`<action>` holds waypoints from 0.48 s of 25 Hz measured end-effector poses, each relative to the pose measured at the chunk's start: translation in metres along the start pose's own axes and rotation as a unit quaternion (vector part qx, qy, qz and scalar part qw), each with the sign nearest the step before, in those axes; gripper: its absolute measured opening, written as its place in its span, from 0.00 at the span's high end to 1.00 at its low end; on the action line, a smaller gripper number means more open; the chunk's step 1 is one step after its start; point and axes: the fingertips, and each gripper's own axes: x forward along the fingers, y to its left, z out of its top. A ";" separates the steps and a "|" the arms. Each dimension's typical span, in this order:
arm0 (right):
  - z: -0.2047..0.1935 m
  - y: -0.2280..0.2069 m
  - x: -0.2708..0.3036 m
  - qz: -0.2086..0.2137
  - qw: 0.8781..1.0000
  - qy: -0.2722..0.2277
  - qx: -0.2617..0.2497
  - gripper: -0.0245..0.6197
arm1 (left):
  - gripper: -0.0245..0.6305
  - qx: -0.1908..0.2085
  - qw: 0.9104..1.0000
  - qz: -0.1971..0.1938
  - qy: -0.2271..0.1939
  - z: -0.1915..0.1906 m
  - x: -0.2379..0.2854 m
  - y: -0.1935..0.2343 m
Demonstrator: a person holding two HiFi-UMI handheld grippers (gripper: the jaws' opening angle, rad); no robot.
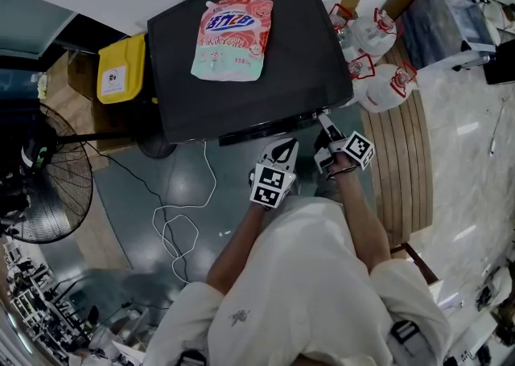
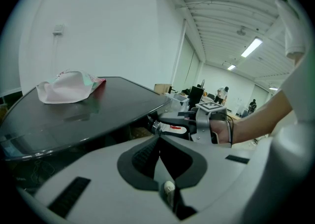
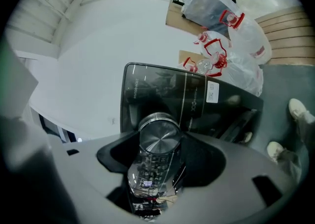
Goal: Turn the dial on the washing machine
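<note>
Two grippers were up at the front edge of the washing machine (image 1: pixel 173 75). Its black top carried only a detergent pouch (image 1: pixel 233 39), lying flat toward the back-left. Our left gripper (image 1: pixel 283 150) hung just off the front panel with its jaws pressed together on nothing. As far as we could tell, it touched no part of the machine. To its right, our right gripper (image 1: pixel 325 126) was pushed up against the panel near the right corner. In the right gripper view the silver dial (image 3: pixel 158 138) sat squarely between the jaws, which were clamped on its rim from both sides.

We judged slipping to be the main risk. The dial looked smooth and polished, so a twist with too light a squeeze could turn the jaws around it and leave the setting unchanged. If we rolled the wrist off the dial's own axis, the pads could lever sideways and pop off the rim. A hard, quick turn could also carry the dial past the programme we wanted. The left gripper sat near the right one, so a wide roll of the right wrist might have knocked the two together.
</note>
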 end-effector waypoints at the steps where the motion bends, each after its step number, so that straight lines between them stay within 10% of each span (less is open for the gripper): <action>1: 0.000 -0.001 0.000 0.002 1.000 -0.001 0.004 0.53 | 0.94 0.000 1.000 -0.001 0.000 0.000 0.000 0.000; 12: 0.001 0.002 -0.001 0.016 0.999 -0.007 0.044 0.53 | 0.94 0.004 1.000 -0.003 0.003 0.004 0.001 -0.002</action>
